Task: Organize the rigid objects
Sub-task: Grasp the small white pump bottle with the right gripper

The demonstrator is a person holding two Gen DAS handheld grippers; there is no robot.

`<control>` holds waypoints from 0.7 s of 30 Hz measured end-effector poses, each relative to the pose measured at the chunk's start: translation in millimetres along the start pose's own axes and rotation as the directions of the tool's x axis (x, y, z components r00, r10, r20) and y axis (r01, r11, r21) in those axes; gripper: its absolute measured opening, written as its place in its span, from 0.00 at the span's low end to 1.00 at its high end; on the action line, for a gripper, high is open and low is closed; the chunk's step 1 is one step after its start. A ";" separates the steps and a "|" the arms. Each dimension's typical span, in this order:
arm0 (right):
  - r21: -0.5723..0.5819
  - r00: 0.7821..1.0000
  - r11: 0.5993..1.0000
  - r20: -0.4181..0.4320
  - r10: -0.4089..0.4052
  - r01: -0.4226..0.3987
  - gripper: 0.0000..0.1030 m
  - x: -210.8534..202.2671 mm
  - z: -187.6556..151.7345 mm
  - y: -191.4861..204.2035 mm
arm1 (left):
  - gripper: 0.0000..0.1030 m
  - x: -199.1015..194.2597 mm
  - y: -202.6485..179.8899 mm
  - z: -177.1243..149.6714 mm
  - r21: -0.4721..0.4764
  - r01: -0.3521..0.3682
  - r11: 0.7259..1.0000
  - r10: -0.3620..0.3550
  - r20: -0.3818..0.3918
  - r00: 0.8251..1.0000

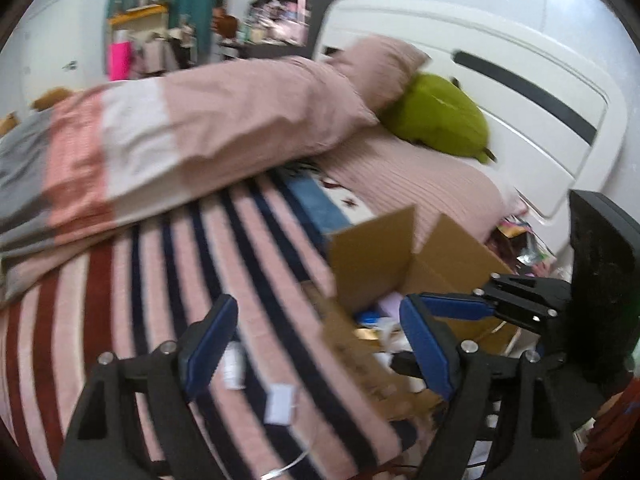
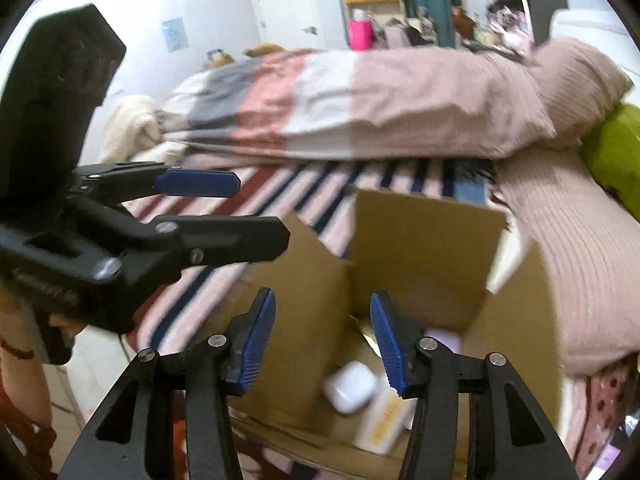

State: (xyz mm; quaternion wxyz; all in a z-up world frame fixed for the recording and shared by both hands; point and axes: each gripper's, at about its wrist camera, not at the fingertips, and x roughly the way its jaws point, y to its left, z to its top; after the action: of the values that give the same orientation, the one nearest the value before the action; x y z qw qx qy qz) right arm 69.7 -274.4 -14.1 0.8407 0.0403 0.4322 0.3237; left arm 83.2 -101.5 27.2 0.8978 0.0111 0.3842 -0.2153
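An open cardboard box (image 2: 424, 248) sits on the striped bed; it also shows in the left wrist view (image 1: 376, 256). Inside lie a white earbud case (image 2: 350, 386), a white and yellow packet (image 2: 382, 424) and a pale lilac item (image 2: 442, 338). My right gripper (image 2: 322, 344) is open and empty, just above the box opening. My left gripper (image 1: 316, 340) is open and empty over the bedspread beside the box. A small white charger with a cable (image 1: 282, 404) lies on the bedspread below it. The left gripper also shows in the right wrist view (image 2: 236, 208).
A folded pink, white and grey duvet (image 1: 168, 152) lies across the bed. A green plush (image 1: 440, 116) rests against the white headboard (image 1: 520, 80). Cluttered shelves and a pink bottle (image 2: 358, 34) stand at the far wall.
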 end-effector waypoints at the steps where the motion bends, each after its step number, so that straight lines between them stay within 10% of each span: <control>1: -0.016 1.000 1.000 0.017 0.018 -0.018 0.44 -0.4 2.6 10.2 | 0.79 -6.5 9.1 -3.8 -0.013 -0.018 1.000 0.018 0.012 1.000; 10: -0.154 0.985 0.972 -0.026 0.173 -0.175 0.44 42.5 13.6 104.7 | 0.79 -43.6 95.5 -61.5 -0.155 -0.116 0.981 0.126 0.055 0.991; 21: -0.075 0.984 0.994 -0.160 0.072 -0.085 0.44 154.7 -6.1 120.0 | 0.79 -30.6 157.3 -123.8 -0.277 -0.107 0.955 0.113 0.005 0.994</control>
State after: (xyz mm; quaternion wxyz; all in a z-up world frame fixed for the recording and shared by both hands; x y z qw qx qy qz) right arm 68.5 -91.7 -84.6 0.7916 -0.0026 0.4817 0.3759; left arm 41.8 75.7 -61.6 0.9051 -0.0952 0.3998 -0.1093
